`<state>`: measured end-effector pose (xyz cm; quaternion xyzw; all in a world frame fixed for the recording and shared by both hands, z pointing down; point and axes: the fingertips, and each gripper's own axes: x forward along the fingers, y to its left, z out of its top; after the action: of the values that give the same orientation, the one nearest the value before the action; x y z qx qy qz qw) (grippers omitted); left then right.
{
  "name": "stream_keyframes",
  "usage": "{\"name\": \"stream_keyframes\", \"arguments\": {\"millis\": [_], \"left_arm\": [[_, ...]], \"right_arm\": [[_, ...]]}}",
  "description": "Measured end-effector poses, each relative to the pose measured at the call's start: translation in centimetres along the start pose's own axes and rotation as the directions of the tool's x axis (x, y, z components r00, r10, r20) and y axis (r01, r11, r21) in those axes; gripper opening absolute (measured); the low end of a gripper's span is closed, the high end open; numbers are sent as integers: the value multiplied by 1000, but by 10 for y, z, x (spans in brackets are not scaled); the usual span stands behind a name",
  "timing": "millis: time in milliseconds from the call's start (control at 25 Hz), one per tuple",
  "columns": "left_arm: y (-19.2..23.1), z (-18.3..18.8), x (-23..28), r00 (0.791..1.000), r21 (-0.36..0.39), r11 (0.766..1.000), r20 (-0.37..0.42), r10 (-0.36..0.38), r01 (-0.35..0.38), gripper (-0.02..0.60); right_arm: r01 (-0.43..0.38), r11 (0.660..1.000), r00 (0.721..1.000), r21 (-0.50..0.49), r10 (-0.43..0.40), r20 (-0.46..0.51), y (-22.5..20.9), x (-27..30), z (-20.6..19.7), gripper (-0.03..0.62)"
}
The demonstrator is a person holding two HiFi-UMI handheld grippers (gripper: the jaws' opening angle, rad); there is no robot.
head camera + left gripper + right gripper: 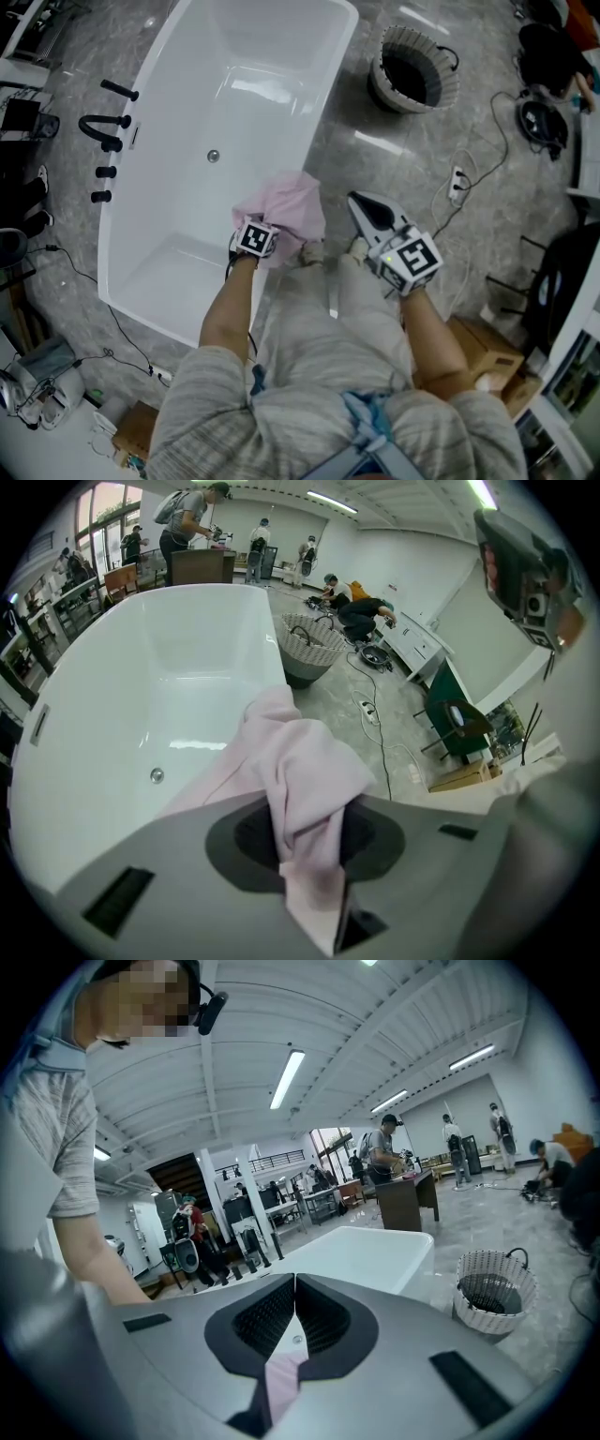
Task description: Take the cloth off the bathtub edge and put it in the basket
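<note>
Woven basket (411,73) with nothing showing inside, on grey marbled floor (375,155), well apart from white bathtub (187,253). Left hand-held gripper (314,797) pointing steeply down, clamped on pink cloth (286,208) bunched over the tub rim; right hand-held gripper (294,1279) pressed together on nothing, held nearly level beside it. Cable (487,159) trailing across floor.

No words, numbers or brands can be read; the left cube (255,238) and right cube (416,256) show only square patterns.
</note>
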<state>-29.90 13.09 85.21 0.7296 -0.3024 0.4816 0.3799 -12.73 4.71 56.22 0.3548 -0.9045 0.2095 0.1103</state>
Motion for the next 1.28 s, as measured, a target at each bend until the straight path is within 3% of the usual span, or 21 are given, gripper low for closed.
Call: {"name": "stream_keyframes", "arguments": {"millis": [440, 840, 1280], "left_arm": [[-8, 10, -22, 994, -56, 996, 87, -63, 68, 69], [-8, 18, -46, 974, -121, 985, 205, -98, 125, 67], [-17, 56, -72, 954, -116, 981, 273, -120, 157, 67]], "right_arm": [[2, 1000, 1000, -13, -2, 4, 2, -2, 5, 3], [-30, 999, 1000, 12, 29, 6, 4, 2, 7, 3], [-31, 999, 999, -14, 31, -31, 9, 21, -4, 3]]}}
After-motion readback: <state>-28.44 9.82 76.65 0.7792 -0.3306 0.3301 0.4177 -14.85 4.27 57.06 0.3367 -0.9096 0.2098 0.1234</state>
